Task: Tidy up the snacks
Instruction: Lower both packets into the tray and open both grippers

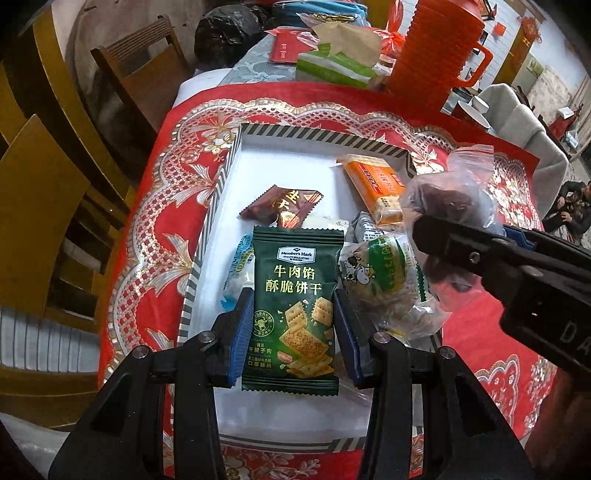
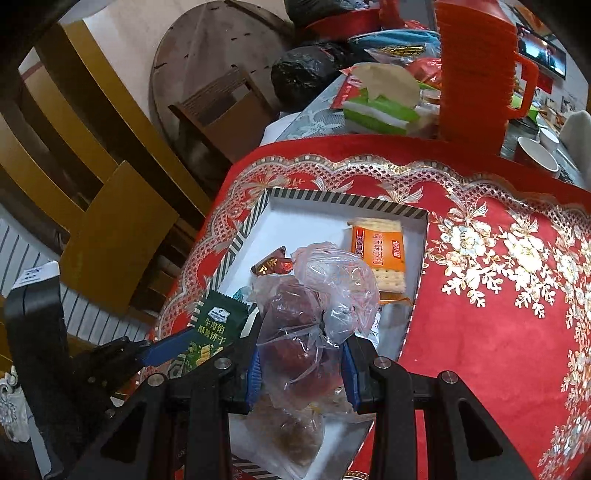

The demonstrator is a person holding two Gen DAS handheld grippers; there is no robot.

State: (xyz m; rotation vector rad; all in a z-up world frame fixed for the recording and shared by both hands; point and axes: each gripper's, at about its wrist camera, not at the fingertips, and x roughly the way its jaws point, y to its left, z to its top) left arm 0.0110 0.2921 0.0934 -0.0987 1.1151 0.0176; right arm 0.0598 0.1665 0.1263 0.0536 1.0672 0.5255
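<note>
My left gripper (image 1: 291, 325) is shut on a dark green cracker packet (image 1: 295, 295) and holds it over the white box with a striped rim (image 1: 221, 184). The packet also shows in the right wrist view (image 2: 212, 328). My right gripper (image 2: 301, 363) is shut on a clear plastic bag of dark red snacks (image 2: 310, 306), above the box's near right part (image 2: 413, 306); the bag also shows in the left wrist view (image 1: 443, 199). In the box lie an orange cracker pack (image 1: 376, 184), a brown candy packet (image 1: 284, 205) and a round green-white wrapped snack (image 1: 384, 280).
The box sits on a red and gold floral tablecloth (image 2: 498, 295). At the back stand an orange jug (image 1: 439, 44), a green tissue pack (image 1: 332, 66) and a black bag (image 1: 225, 33). Wooden chairs (image 1: 40, 206) stand to the left.
</note>
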